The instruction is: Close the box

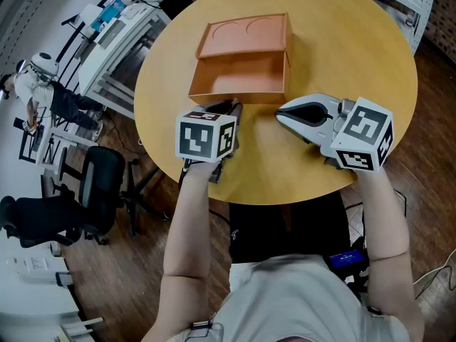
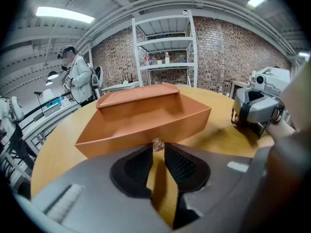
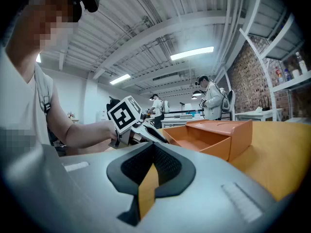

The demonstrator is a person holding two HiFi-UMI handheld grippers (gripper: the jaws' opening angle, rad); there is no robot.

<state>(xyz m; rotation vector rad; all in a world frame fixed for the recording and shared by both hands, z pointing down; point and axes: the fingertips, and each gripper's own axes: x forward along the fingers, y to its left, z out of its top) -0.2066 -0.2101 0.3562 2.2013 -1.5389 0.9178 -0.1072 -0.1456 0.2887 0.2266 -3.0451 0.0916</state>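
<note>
Plainly, the round wooden table (image 1: 342,48) carries only one thing that matters, an orange box (image 1: 239,77) sitting toward its far-middle part. The box is open, with its shallow tray facing up and its lid (image 1: 246,33) thrown back beyond the far edge, where it seems to hinge. It looks like thin card or light moulded board. I judge it light, fairly stiff across the panels, apt to slide on the smooth top if pushed from one side, and easy to dent if pinched hard. The sensible hold is the lid's free far edge, or a tip slipped beneath it to swing it over the tray, while the tray's near wall is steadied against skidding. The left claw (image 1: 229,105) rests just in front of that near wall, pointing at it and very close, though contact cannot be settled. Its jaws are drawn almost together with only a thin slit between them, and they hold nothing. The right claw (image 1: 279,114) lies low over the table to the right of the box's near corner, a little apart from it and aimed leftward. Its jaws meet at the tips and are empty.
</note>
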